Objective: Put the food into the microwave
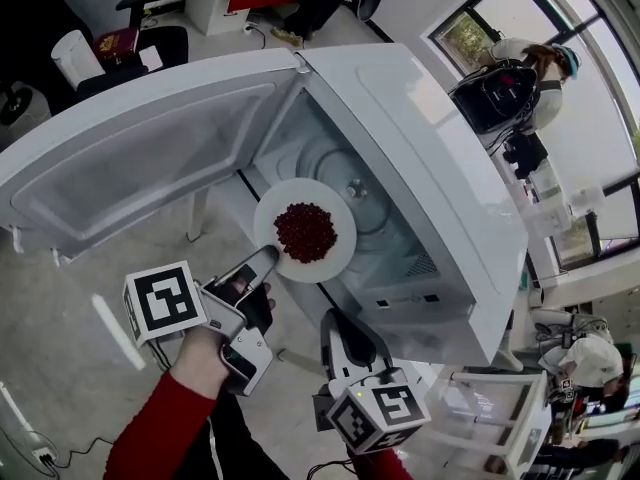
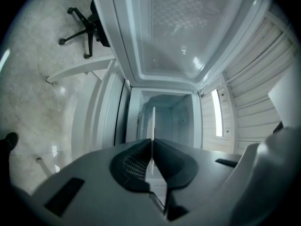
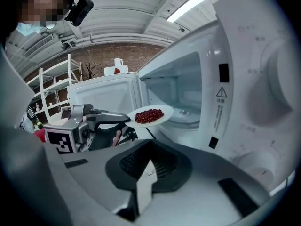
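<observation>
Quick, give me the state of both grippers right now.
Left gripper: closed on the rim of the white plate of red beans.
Right gripper: closed, holding nothing.

Black office chair [image 1: 150, 26] and white bin [image 1: 75, 56] at upper left, person [image 1: 543, 108] with backpack [image 1: 497, 96] by upper-right window [image 1: 468, 33], white shelf rack [image 1: 497, 376] lower right

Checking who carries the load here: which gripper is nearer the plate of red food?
Left. The left gripper is shut on the plate's near rim, holding it at the microwave's opening. The right gripper sits lower in the head view, apart from the plate, holding nothing.
</observation>
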